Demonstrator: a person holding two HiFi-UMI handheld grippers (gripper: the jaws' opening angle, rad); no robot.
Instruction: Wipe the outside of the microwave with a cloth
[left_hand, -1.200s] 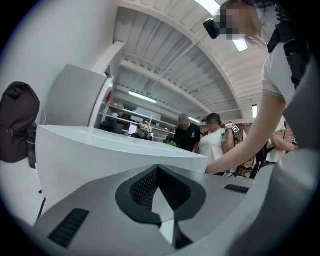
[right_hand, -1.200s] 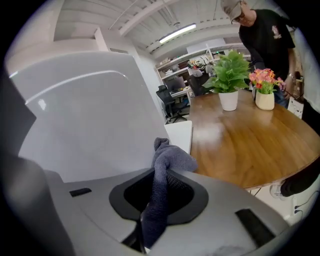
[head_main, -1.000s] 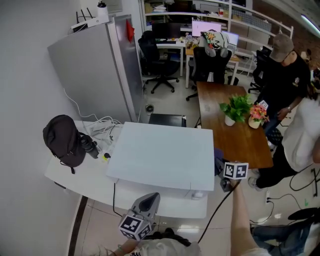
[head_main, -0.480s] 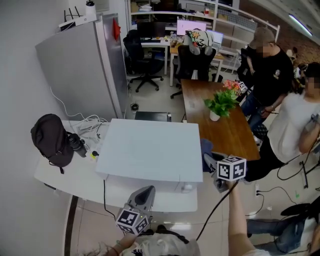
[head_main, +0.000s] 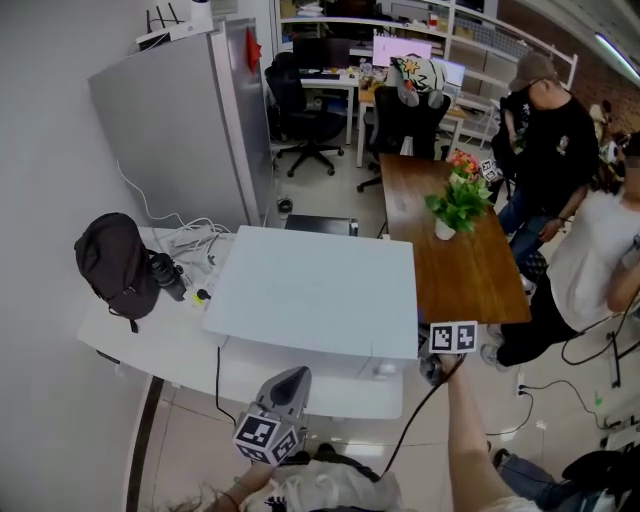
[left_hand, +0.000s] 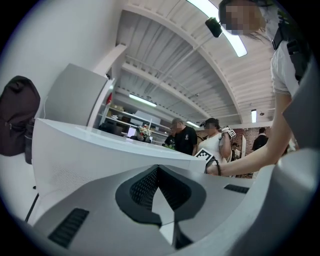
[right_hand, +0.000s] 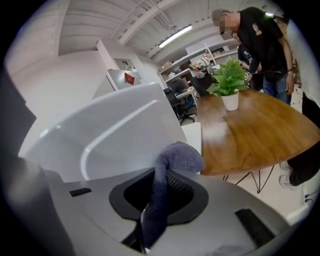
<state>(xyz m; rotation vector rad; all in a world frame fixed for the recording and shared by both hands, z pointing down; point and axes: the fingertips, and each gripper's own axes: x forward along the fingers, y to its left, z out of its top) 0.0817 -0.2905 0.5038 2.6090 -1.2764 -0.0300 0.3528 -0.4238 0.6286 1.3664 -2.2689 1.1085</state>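
We see the white microwave on the desk. Our left gripper hovers at its six o'clock, jaws together, empty. Our right gripper, at four o'clock, pinches the grey-blue cloth just beside the microwave's side.

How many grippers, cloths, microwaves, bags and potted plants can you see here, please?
Grippers: 2, the left gripper and the right gripper
Cloths: 1, the cloth clamped in the right gripper
Microwaves: 1, the microwave
Bags: 1, the black bag
Potted plants: 2, the green plant and the pink flowers
Total: 7
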